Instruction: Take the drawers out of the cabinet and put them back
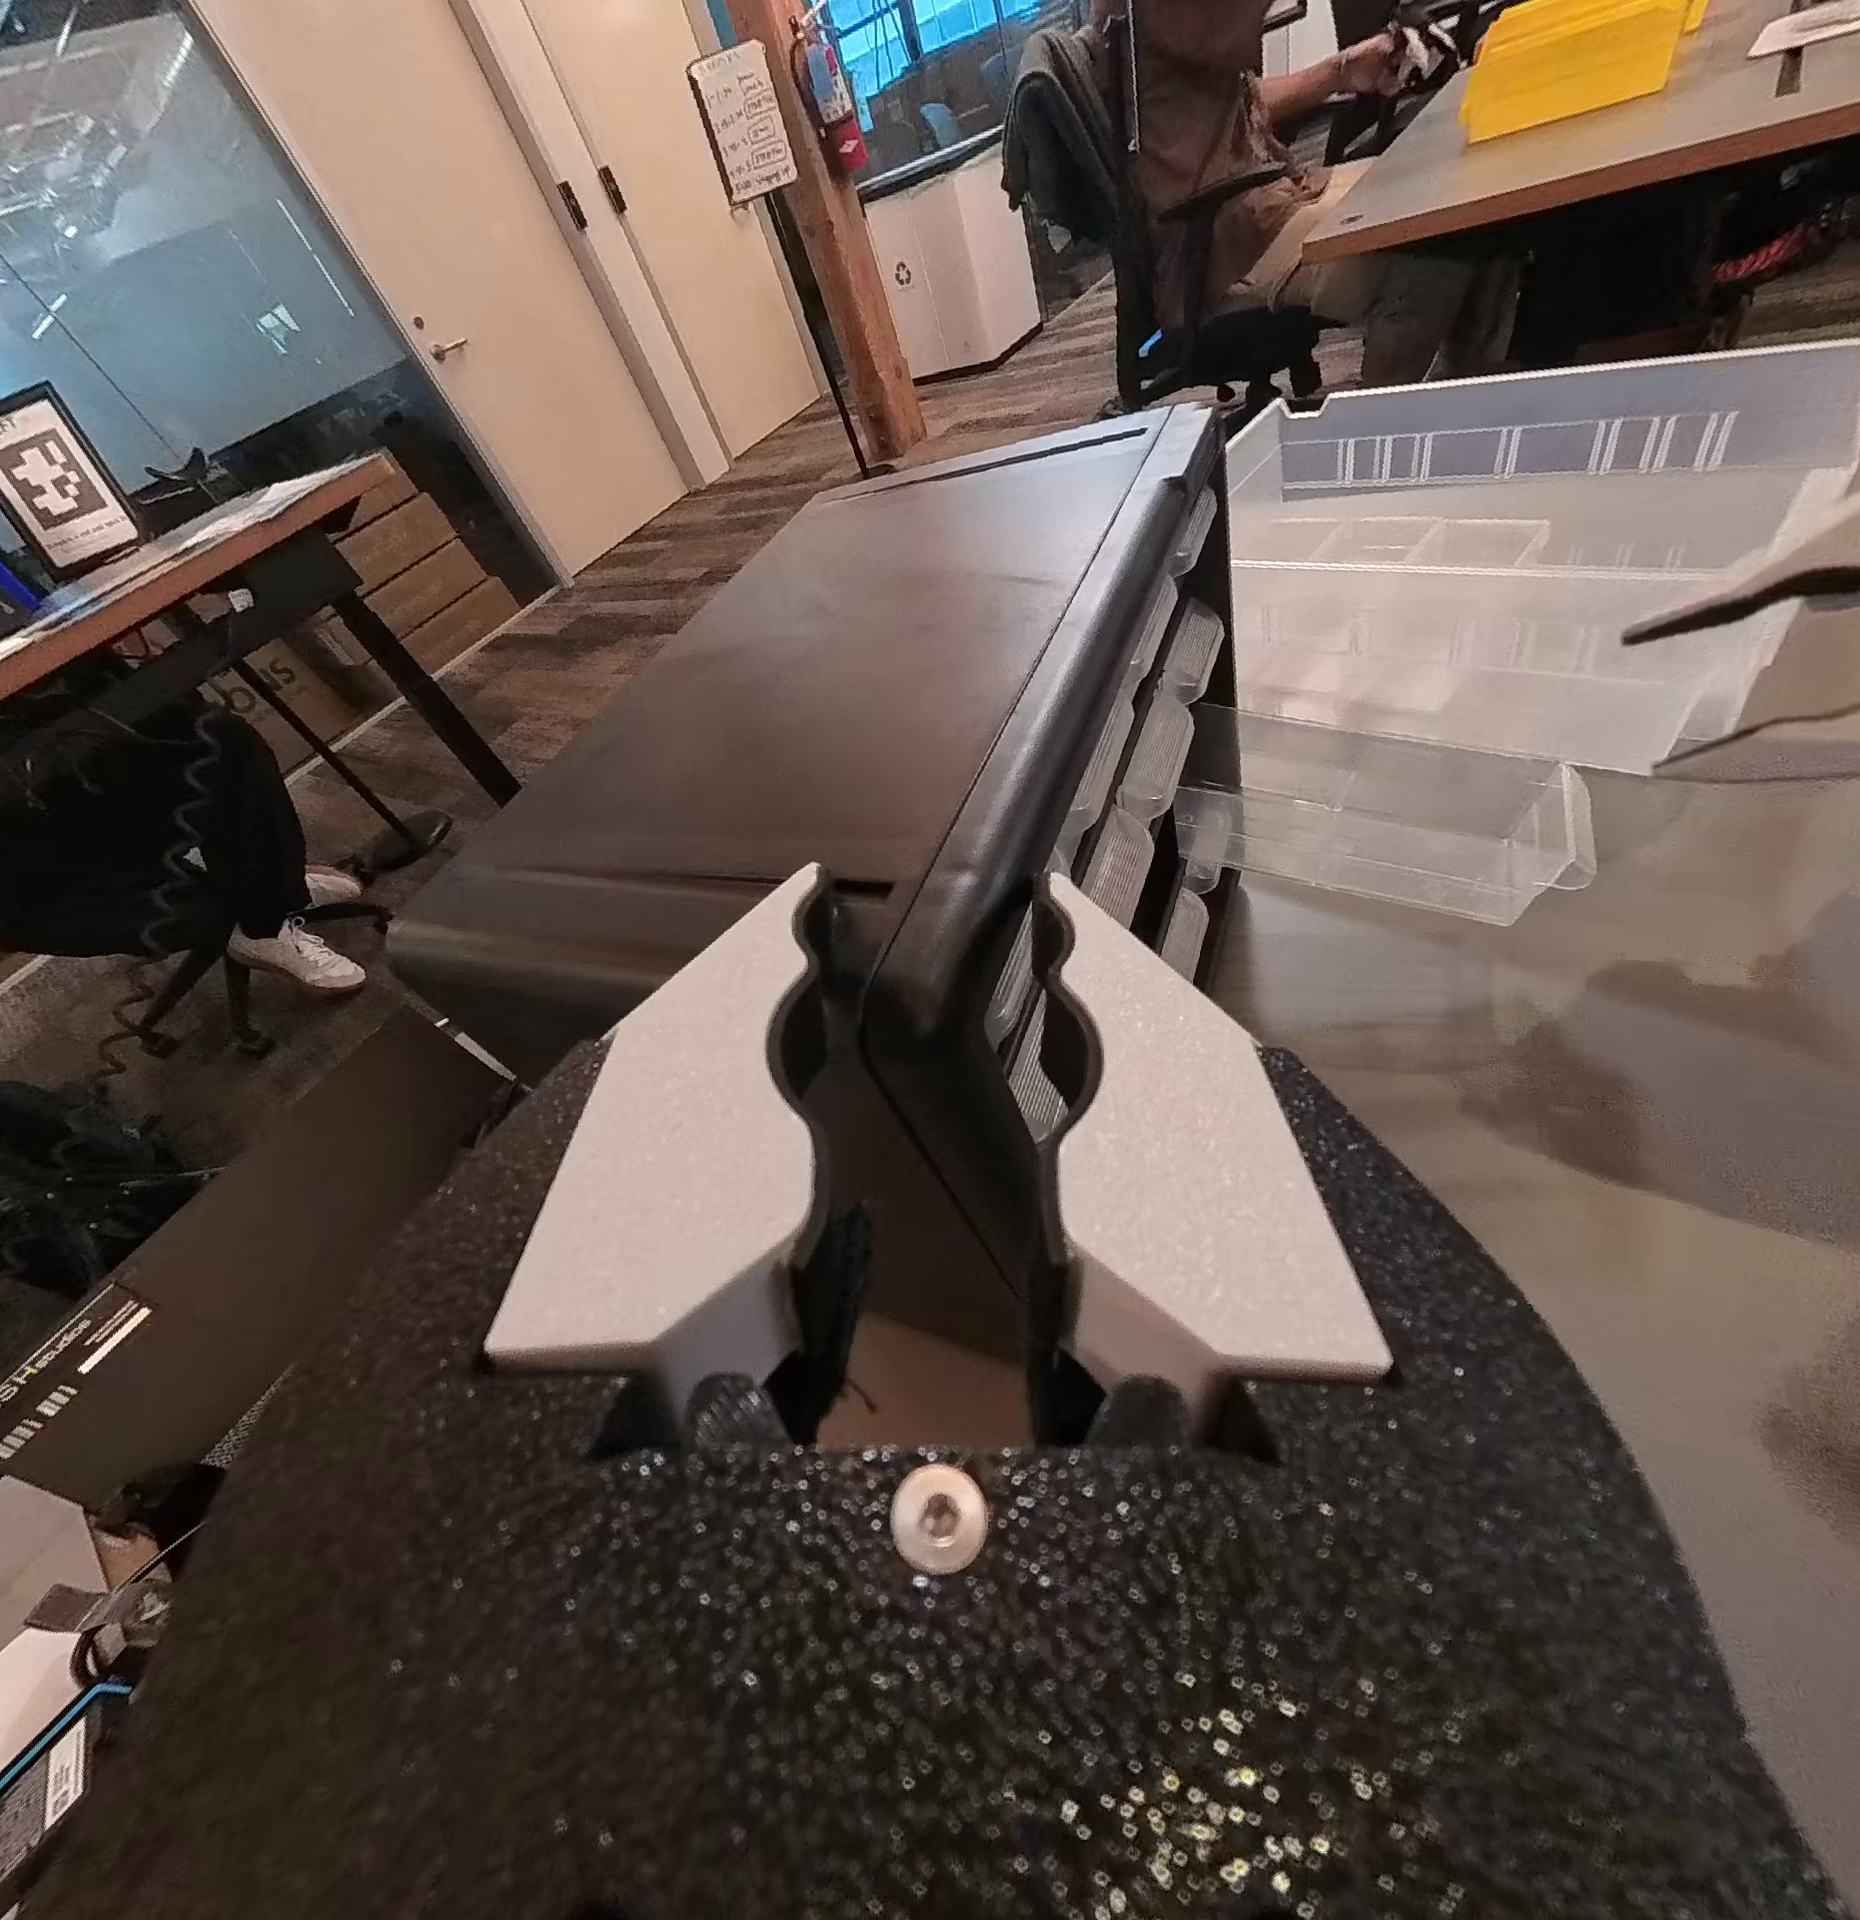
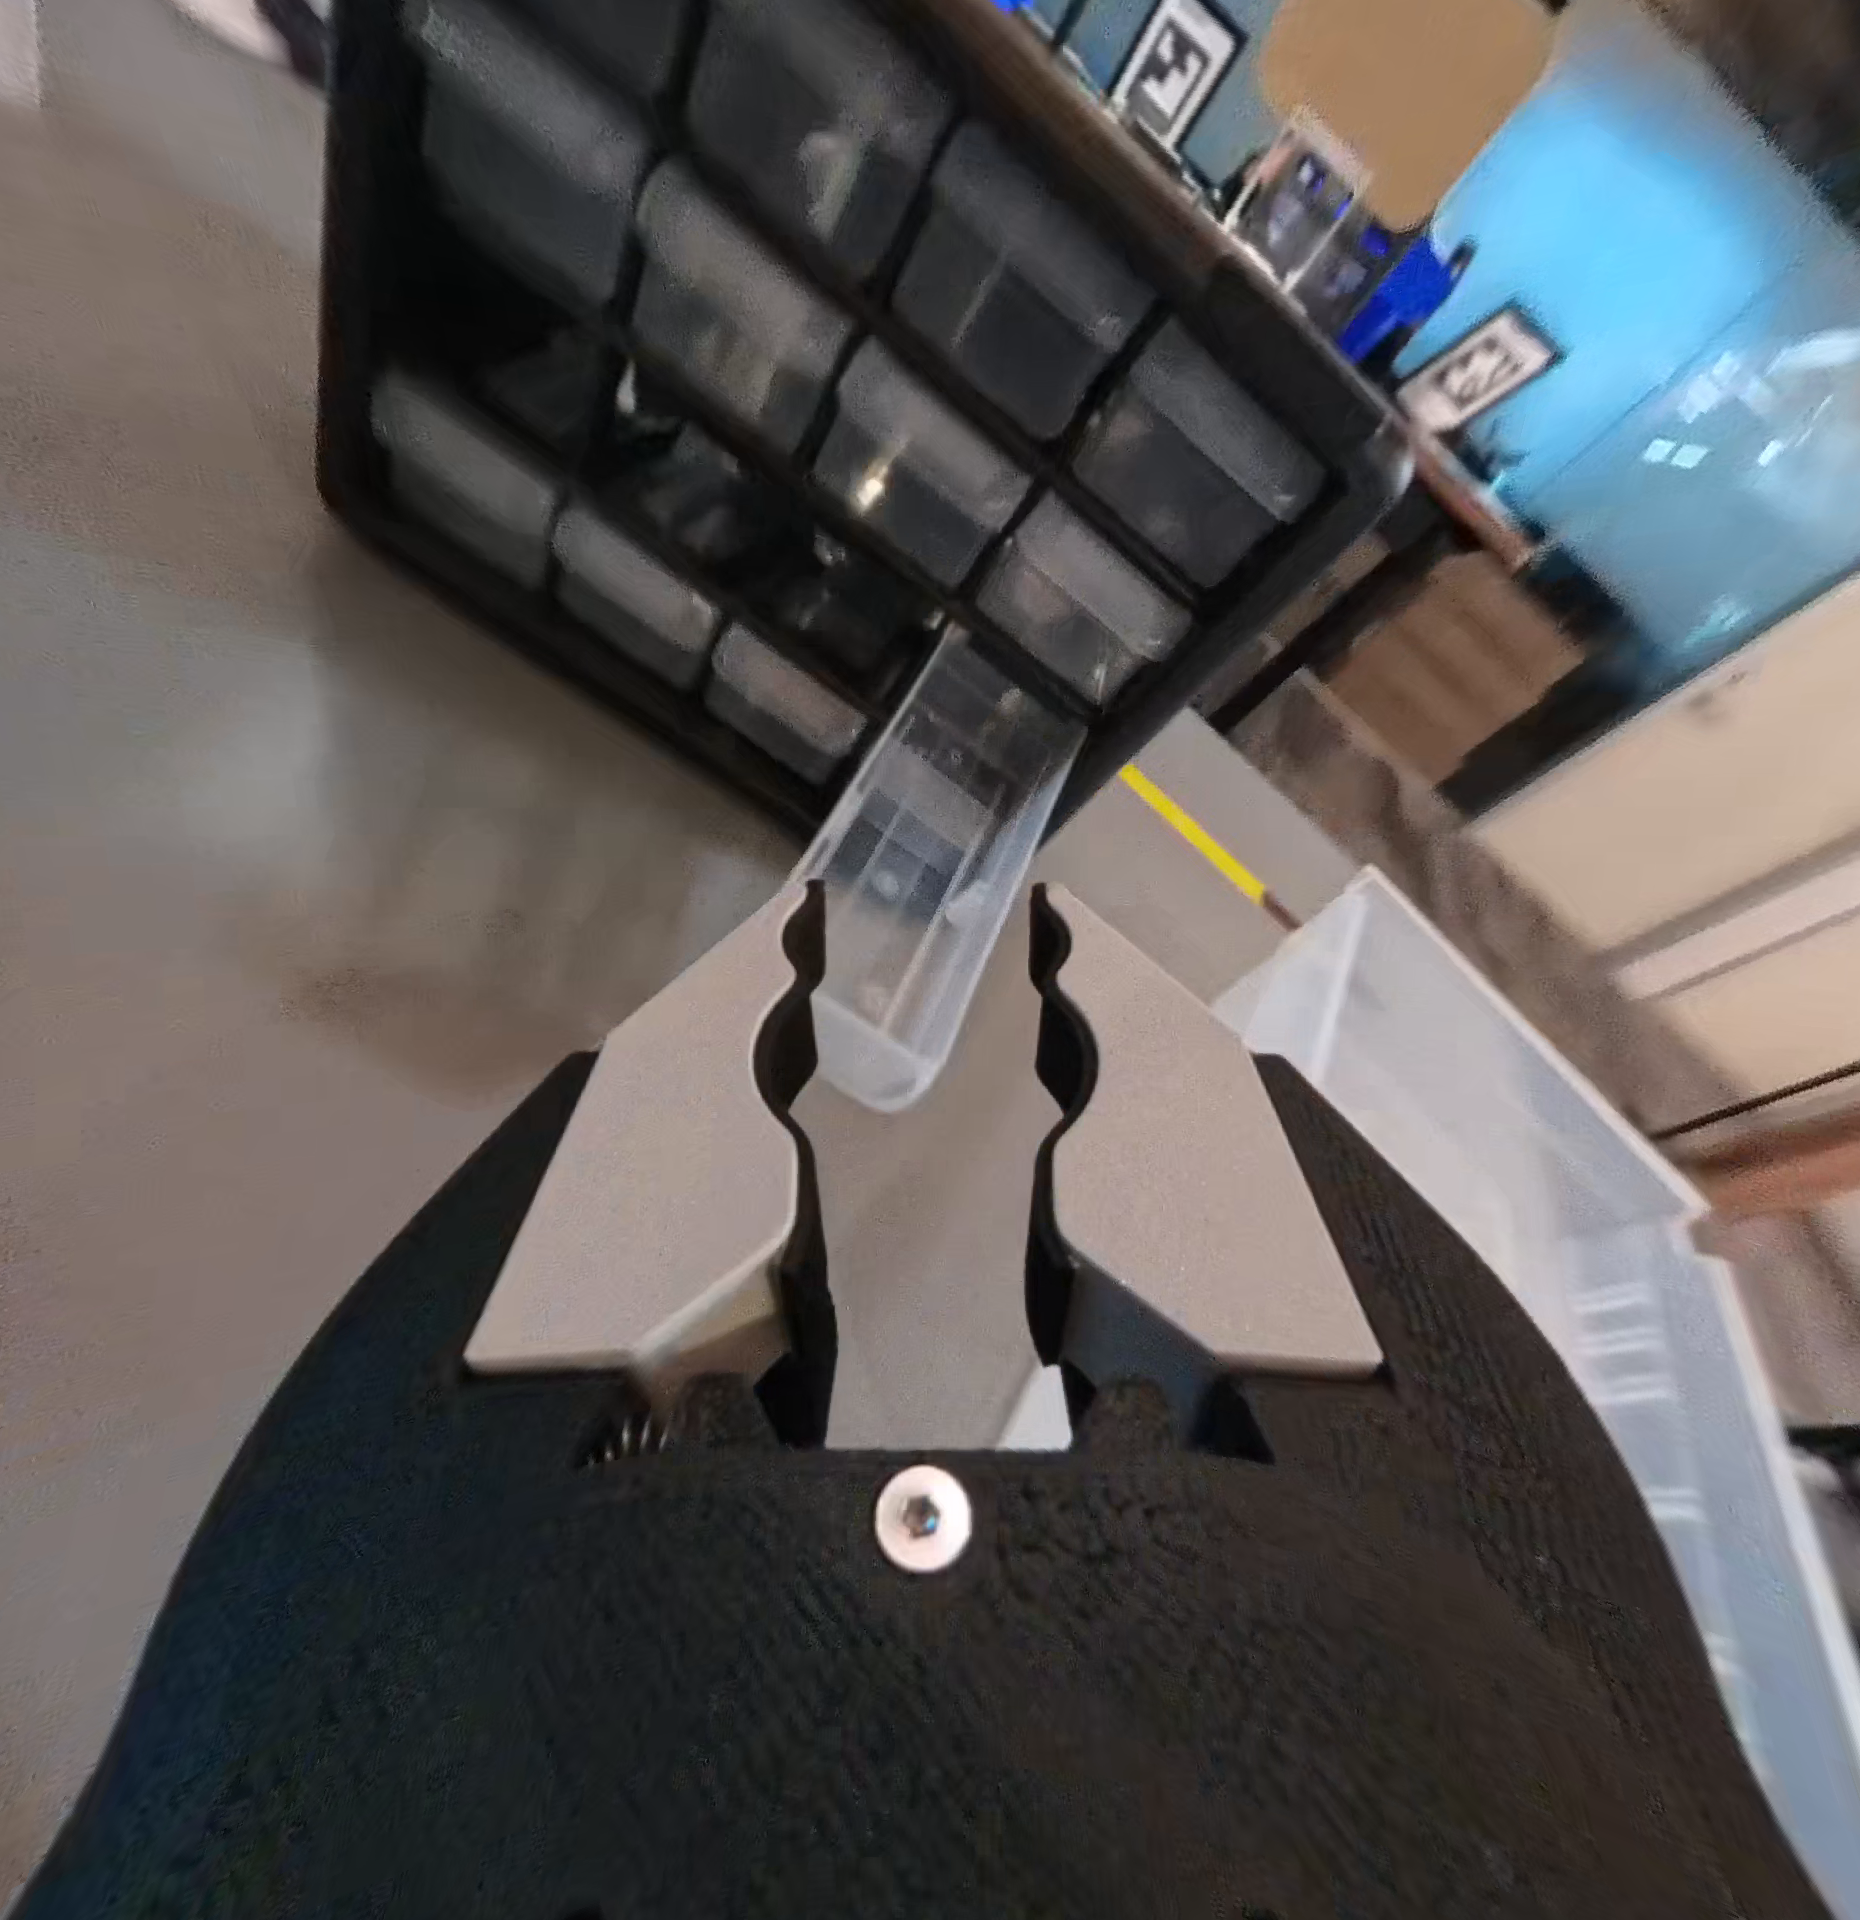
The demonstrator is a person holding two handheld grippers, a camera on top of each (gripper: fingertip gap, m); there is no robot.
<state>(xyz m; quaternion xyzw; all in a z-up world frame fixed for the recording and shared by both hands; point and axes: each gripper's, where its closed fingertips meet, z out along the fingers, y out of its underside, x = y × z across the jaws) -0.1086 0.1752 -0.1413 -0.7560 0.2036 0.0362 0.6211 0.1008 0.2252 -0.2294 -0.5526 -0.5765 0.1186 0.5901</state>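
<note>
Left wrist: my left gripper [image 1: 931, 904] fingers clamp the black cabinet's [image 1: 801, 665] top front edge. Right wrist: my right gripper [image 2: 926, 899] fingers spread, small clear drawer [image 2: 931, 883] half out of its slot, front end between them, ungripped.

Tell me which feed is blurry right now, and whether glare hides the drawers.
Right wrist view: motion-smeared, cabinet and background soft, yet the half-pulled clear drawer stays readable. Left wrist view: sharp, wide-angle bending at the edges; the tabletop mirrors the room, and the large clear bin stays legible.
</note>
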